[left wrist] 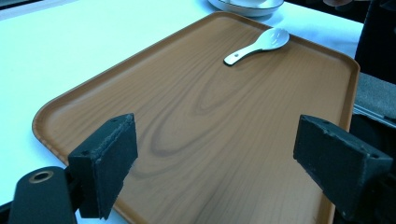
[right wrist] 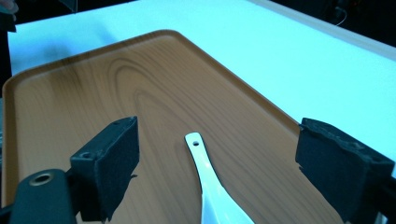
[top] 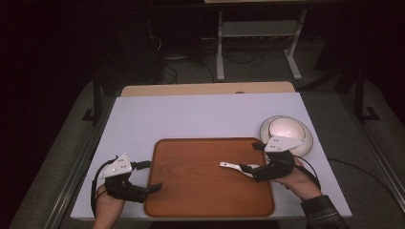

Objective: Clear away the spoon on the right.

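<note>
A brown wooden-look tray (top: pixel 200 191) lies on the white desk (top: pixel 200 117), near the desk's near edge. On the tray, close to its right edge, lies a white ceramic spoon (top: pixel 234 166). Its handle, with a small hole at the end, points toward the middle of the tray. In the high view the spoon's bowl end is mostly hidden under the right gripper (top: pixel 253 157); in the right gripper view the spoon (right wrist: pixel 210 186) is cut off by the bottom edge of the picture, so its bowl cannot be seen there.

The right gripper stands with its jaws wide apart, one on each side of the spoon, and they do not touch it. The left gripper (top: pixel 149 175) is at the tray's left edge, jaws also spread wide, with nothing between them except bare tray.

A white bowl (top: pixel 286 133) on a plate stands on the desk just past the tray's far right corner; the right gripper's grey plate covers part of it. In the left gripper view the bowl (left wrist: pixel 247 5) is cut off by the top edge.
</note>
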Tool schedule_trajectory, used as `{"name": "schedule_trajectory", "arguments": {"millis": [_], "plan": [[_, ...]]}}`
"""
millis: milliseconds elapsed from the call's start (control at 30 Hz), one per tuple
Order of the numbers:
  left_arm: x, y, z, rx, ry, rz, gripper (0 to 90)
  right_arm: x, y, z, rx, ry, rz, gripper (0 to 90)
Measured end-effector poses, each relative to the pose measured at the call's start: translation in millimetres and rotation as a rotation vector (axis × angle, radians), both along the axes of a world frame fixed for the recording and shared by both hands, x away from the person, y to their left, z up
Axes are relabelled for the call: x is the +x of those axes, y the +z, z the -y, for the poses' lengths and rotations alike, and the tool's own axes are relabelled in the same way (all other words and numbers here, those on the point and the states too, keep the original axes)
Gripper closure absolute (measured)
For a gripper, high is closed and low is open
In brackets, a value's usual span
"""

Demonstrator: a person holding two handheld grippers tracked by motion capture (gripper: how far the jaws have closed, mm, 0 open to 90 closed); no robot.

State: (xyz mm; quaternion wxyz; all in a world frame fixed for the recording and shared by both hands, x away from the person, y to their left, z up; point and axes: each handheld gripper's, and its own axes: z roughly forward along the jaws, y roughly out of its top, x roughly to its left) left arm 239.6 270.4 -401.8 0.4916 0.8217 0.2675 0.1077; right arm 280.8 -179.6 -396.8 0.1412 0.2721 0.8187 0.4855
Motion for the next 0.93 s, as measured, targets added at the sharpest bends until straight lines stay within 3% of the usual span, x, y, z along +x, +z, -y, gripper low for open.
{"name": "schedule_trajectory", "arguments": {"millis": [367, 600, 933], "plan": [[-0.5, 0.4, -0.3, -0.006, -0.002, 0.005, 13.3, -16.2, 0.1, 29.7, 0.058, -0.051, 0.023, 12.5], [-0.8, 0.4, -0.2, -0.007, -0.004, 0.006, 13.3, -28.6, -6.9, 48.1, 0.068, -0.082, 0.015, 12.2], [-0.6, 0.3, 0.3, -0.004, -0.005, 0.006, 13.3, -38.0, -13.7, 49.2, 0.054, -0.073, -0.001, 11.3]]}}
